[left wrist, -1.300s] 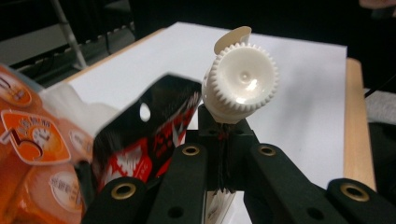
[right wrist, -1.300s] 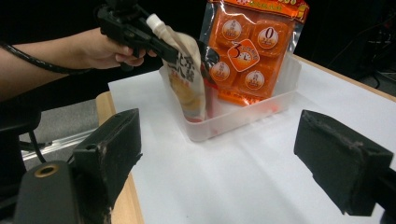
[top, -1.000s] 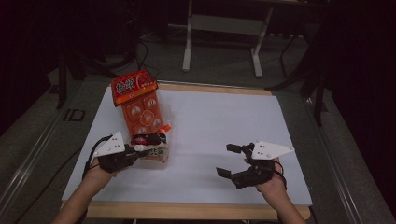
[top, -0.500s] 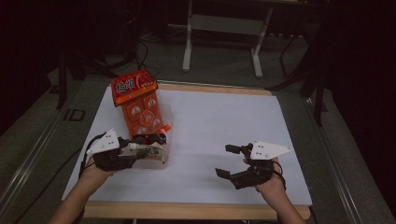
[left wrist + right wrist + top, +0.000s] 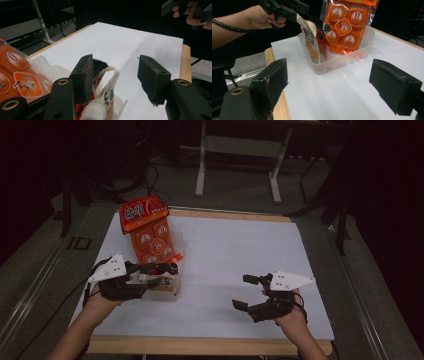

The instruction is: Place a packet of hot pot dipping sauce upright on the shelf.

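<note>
- Left gripper (image 5: 159,275) sits at lower left of the high view, right at the near end of the clear tray (image 5: 352,58), and its jaws have just been opening
- In the left gripper view those jaws stand apart; the pale sachet (image 5: 110,87) leans on the left one, the right one is clear of it, so no squeeze
- The orange packet (image 5: 150,235) stands propped in the tray, its top poking past the far rim at upper left
- Tray hugs the left edge of the white sheet (image 5: 235,250); centre and right of the worktop (image 5: 210,346) lie wide open
- Right gripper (image 5: 246,292) waits at lower right, well apart from the tray, jaws spread wide on nothing
- Its hand hangs over the near wooden edge, bare sheet all round it
</note>
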A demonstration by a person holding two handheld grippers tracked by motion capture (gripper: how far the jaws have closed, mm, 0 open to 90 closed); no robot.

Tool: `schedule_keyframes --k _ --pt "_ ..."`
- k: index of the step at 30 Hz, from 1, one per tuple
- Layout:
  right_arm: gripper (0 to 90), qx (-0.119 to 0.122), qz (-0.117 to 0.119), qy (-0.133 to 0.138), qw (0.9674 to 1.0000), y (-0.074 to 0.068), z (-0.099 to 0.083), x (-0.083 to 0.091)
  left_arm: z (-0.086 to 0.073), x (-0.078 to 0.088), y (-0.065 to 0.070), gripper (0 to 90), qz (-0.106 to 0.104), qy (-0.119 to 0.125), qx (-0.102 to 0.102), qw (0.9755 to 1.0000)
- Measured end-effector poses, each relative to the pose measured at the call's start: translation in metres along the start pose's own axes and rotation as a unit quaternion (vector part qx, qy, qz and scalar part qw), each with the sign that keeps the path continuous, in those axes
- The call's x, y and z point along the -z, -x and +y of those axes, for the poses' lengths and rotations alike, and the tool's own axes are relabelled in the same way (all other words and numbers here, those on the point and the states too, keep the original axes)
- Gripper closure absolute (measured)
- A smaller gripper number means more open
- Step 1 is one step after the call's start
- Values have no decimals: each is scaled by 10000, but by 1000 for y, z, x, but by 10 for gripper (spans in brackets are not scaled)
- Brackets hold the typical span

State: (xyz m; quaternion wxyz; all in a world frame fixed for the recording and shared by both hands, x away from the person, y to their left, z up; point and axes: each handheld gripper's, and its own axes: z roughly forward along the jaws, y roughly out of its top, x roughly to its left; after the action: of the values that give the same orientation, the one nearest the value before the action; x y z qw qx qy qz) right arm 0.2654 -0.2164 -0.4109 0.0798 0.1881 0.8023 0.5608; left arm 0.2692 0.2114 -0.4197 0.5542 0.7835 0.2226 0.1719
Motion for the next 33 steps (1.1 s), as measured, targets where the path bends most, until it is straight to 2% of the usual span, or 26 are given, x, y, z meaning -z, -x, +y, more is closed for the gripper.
schedule_keyframes --k 9,12,13,14,15,16,17,19,21,24,27,29,33 --pt "149 -1 -13 -6 10000 0 0 0 16 -3 13 394 32 185 29 9998" --pt "150 -20 -17 -13 10000 1 -1 0 25 -6 21 329 -25 272 78 9996" --pt "150 -20 -17 -13 10000 1 -1 0 25 -6 21 259 -25 272 78 9996" --pt "149 -37 -10 -8 10000 1 -1 0 27 -7 23 259 -82 295 93 9995" --pt "150 -35 -10 -8 10000 1 -1 0 28 -9 26 223 -164 328 76 9993" --pt "150 -27 -15 -15 10000 1 -1 0 29 -10 28 179 -153 340 87 9993" --pt "149 -26 -10 -14 10000 1 -1 0 31 -12 31 175 -134 331 103 9993" --pt "150 -6 -14 -17 10000 1 -1 0 32 -16 34 142 -226 403 186 9988" --pt "149 -13 -16 -17 10000 1 -1 1 33 -20 39 133 -259 359 220 9988" --pt "149 -22 -25 -13 10000 1 -2 1 33 -28 47 98 -303 238 155 9991" --pt "149 -45 -26 -5 10000 1 -3 2 33 -34 55 66 -470 226 175 9985" --pt "150 -50 -34 -21 10000 1 -4 2 33 -37 61 38 -470 224 112 9986" --pt "149 -83 -30 -64 9999 2 -8 1 31 -45 70 34 -637 185 62 9978"
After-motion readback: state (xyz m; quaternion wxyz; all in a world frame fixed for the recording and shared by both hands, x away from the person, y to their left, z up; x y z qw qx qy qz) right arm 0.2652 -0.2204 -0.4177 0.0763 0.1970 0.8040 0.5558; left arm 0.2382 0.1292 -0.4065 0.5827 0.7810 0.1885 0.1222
